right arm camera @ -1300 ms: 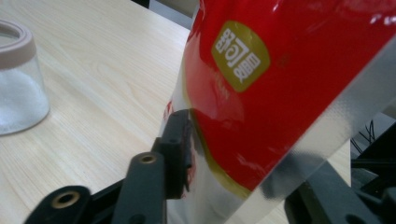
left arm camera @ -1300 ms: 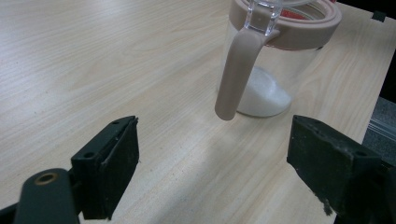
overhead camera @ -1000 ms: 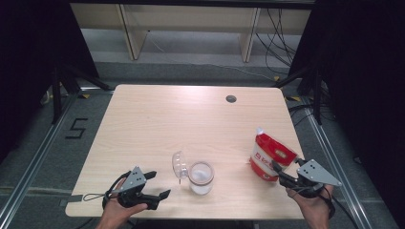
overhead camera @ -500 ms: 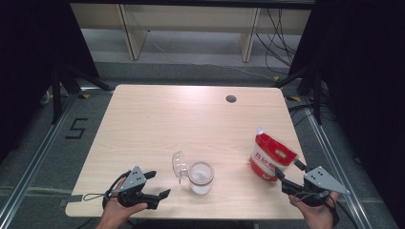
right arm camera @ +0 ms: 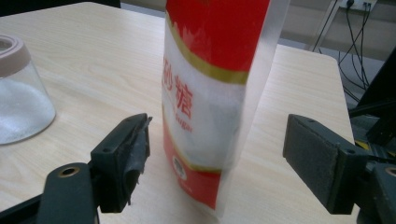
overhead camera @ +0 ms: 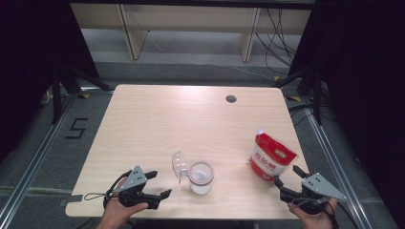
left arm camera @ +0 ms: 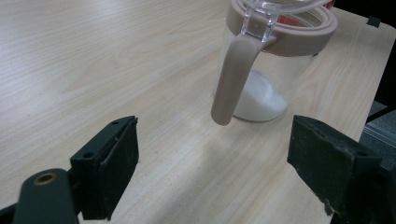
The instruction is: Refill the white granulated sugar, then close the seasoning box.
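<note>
A red and white sugar bag (overhead camera: 271,156) (right arm camera: 210,93) stands upright on the table's right side. My right gripper (overhead camera: 287,175) (right arm camera: 222,161) sits just behind it near the front edge. Its jaws have just been opening, and the bag stands free in front of them with no pad touching it. A glass jar (overhead camera: 200,177) (left arm camera: 266,70) holding some white sugar stands at the front centre, its clear lid (overhead camera: 179,164) flipped open to the left. My left gripper (overhead camera: 160,183) (left arm camera: 224,172) rests open left of the jar, aimed at the jar's beige clasp (left arm camera: 231,79), with nothing between its jaws.
The light wooden table (overhead camera: 191,124) has a round cable hole (overhead camera: 231,98) near its far edge. Dark curtains flank both sides, and metal rails run along the floor. The jar (right arm camera: 21,98) also stands left of the bag in the right gripper view.
My right gripper has drawn back from the bag toward the table's front right corner and its jaws stand wider. The bag stays upright. The left gripper has not moved.
</note>
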The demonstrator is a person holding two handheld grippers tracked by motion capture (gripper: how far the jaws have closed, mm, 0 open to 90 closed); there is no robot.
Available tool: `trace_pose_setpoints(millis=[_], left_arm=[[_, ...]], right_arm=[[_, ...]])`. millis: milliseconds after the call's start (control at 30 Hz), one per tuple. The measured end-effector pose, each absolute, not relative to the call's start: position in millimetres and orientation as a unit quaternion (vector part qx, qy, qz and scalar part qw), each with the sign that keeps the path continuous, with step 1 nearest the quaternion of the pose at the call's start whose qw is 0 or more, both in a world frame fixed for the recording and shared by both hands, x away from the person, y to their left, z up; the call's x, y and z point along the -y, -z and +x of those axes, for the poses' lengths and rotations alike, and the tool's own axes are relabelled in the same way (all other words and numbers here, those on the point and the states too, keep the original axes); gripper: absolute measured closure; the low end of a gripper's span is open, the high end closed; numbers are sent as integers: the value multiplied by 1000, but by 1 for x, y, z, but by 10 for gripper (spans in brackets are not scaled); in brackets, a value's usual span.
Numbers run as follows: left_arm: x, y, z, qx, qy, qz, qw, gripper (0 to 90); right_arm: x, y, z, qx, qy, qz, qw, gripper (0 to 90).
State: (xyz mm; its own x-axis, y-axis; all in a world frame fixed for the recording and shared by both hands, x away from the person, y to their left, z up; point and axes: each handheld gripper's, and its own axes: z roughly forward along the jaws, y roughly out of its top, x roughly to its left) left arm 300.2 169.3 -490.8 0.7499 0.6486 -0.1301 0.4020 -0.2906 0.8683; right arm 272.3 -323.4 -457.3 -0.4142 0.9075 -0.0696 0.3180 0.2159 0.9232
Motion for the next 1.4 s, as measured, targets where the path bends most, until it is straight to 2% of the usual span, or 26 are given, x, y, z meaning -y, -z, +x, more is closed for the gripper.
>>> trace_pose_setpoints(millis=[533,867,933,1067,1167,1367,1400], left_arm=[[-168,491,301,-327,-122,797,493,161],[-168,491,300,-326,-123,797,493,161],[-168,491,300,-327,-123,797,493,161],[-168,491,300,-325,-124,798,493,161],[-168,490,301,-317,-128,801,491,161],[-169,490,301,-330,-123,795,494,163],[-169,490,301,-330,-123,795,494,165]], right_arm=[[323,461,254,-702,-450,452,318,165],[315,466,249,-721,-443,438,304,164],[311,467,246,-721,-442,450,287,164],[311,469,247,-731,-437,433,296,164],[307,470,243,-726,-437,452,278,165],[309,474,245,-738,-430,436,285,166],[308,475,245,-739,-431,440,274,167]])
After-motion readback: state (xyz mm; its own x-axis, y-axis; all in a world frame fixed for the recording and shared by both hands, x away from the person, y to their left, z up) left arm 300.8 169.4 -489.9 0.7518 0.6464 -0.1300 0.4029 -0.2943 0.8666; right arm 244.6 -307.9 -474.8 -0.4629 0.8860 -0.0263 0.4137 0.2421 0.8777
